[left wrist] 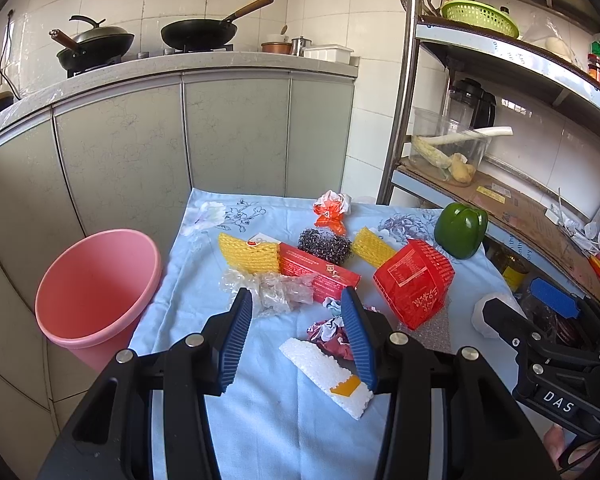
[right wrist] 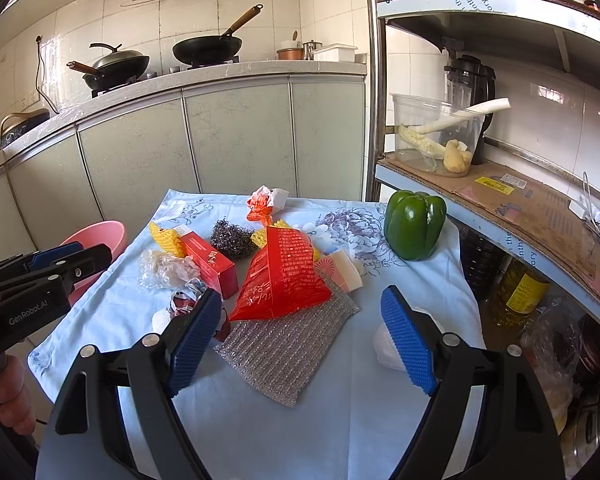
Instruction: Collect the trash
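Currently hovering over the bench (left wrist: 260, 420), nothing grabbed yet. Left claw (left wrist: 296, 320) gaping wide, holding nothing, pointing down at clear wrap (left wrist: 276, 290) and crumpled wrapper (left wrist: 328, 330). Right claw (right wrist: 300, 320) also spread wide, empty, aiming past red bag (right wrist: 280, 276) lying partly on silver mesh pad (right wrist: 284, 352).

Trash sitting scattered mid-bench: red box (left wrist: 320, 274), yellow foam nets (left wrist: 248, 252), white foam strip (left wrist: 328, 372), orange scrap (left wrist: 332, 210) at far edge. Pink bin (left wrist: 96, 292) standing beside the bench's left edge, mouth open.

Probably starting with the left claw, being nearest the bin: dropping low, straddling the clear wrap fully, pinching without snagging the cloth. Leaving green pepper (right wrist: 414, 224) and steel scourer (left wrist: 324, 246) alone, likely not trash. Keeping claws well apart while crossing.
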Demonstrator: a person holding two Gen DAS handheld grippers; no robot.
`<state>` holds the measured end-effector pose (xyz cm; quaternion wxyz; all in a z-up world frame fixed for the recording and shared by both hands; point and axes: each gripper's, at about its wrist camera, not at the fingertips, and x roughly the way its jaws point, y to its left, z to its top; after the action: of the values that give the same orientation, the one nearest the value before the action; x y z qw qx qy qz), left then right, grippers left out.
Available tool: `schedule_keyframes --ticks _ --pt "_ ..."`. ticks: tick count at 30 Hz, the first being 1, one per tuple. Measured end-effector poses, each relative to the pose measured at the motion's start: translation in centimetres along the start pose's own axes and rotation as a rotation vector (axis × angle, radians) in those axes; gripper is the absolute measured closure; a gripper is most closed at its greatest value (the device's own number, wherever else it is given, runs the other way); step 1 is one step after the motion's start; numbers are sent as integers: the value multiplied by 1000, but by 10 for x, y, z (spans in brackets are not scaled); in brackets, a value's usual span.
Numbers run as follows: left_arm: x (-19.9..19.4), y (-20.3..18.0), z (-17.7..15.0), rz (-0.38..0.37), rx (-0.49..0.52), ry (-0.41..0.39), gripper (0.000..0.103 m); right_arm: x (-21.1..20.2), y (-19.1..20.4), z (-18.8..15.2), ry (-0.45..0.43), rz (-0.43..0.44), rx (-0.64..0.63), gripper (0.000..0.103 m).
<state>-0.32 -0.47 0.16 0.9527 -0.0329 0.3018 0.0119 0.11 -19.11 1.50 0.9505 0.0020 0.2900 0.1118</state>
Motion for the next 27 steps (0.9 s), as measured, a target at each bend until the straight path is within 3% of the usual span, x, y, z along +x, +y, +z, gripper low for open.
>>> schedule_keyframes --ticks 27 --pt "-4 -4 0 -22 6 -7 55 2 -5 1 16 43 28 20"
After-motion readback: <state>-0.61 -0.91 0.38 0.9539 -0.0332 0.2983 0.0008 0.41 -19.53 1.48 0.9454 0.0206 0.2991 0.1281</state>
